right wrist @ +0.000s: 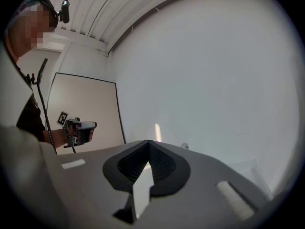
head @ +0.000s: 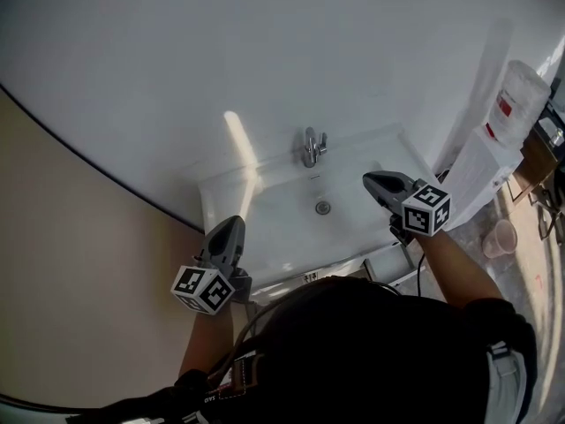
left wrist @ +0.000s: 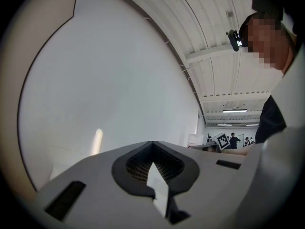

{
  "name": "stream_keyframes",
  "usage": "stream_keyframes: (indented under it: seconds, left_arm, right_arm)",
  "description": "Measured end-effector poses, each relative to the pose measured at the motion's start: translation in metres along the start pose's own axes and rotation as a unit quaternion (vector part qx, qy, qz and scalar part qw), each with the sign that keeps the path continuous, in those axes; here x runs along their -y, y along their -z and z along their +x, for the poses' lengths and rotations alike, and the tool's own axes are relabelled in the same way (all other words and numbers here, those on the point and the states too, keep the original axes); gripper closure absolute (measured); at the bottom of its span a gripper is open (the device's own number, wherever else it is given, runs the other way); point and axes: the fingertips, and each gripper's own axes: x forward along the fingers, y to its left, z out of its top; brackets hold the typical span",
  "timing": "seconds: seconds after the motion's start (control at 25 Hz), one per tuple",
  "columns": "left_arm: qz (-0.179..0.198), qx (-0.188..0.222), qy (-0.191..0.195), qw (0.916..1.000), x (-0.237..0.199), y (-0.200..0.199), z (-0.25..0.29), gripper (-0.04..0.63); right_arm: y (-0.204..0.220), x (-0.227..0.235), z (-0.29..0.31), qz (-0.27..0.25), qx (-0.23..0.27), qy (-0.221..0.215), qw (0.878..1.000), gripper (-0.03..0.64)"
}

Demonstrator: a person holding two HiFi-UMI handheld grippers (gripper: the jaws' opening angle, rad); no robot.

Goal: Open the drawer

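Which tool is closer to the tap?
Right. The right tool hangs just right of the tap; the left tool is farther off, over the near left corner of the sink.

no text is legible; the red label [head: 504, 106] on the white bottle [head: 523, 91] is too small.

Left gripper [left wrist: 152, 144] closed, facing white wall [left wrist: 109, 89].

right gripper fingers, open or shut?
Shut: the right gripper has its fingers meeting at the tip, nothing between them.
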Motion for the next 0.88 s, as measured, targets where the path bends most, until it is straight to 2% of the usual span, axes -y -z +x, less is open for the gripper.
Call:
stream_keyframes:
  seconds: [0.36, 0.88]
  left_arm:
    - [0.007, 0.011, -0.011, 0.9999, -0.012, -0.008, -0.008, 0.604]
    - [0.003, 0.000, -0.015, 0.9999, -0.010, -0.003, 0.004, 0.604]
  right_arm:
    - [-0.004, 0.013, 0.009, 0.056, 0.019, -0.003, 0.998, 0.617]
    - [0.001, 0.019, 0.012, 0.040, 0.014, -0.006, 0.999, 0.618]
